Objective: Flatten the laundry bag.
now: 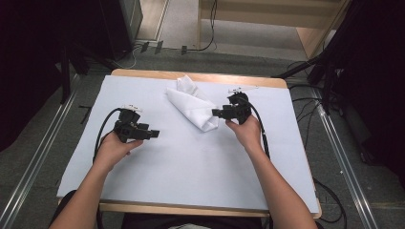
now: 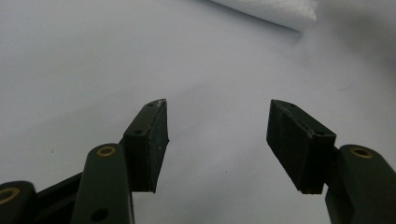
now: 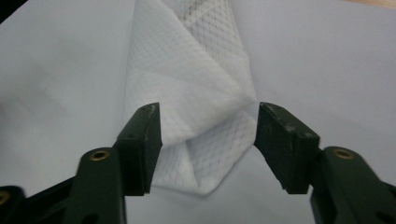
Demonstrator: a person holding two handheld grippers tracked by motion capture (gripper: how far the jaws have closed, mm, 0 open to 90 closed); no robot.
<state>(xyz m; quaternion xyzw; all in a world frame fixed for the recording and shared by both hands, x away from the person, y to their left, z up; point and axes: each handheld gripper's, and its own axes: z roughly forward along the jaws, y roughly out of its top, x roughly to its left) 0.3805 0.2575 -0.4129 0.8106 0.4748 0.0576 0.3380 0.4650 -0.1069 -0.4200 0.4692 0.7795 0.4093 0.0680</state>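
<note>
A white cloth [image 1: 194, 105] is seen on the white table cover [image 1: 181, 162], in the far middle part of it. It is folded into a long, loose bundle, laid diagonally, with one end near the far edge of the cover. A fine mesh pattern is visible on the fabric [image 3: 196, 93], and several folds overlap.

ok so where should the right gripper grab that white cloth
At the near folded end of the white cloth, coming in along its length from the person's side. That end is a narrow, layered bundle already lying between the open fingers of the right gripper, so closing there should catch all layers.
</note>
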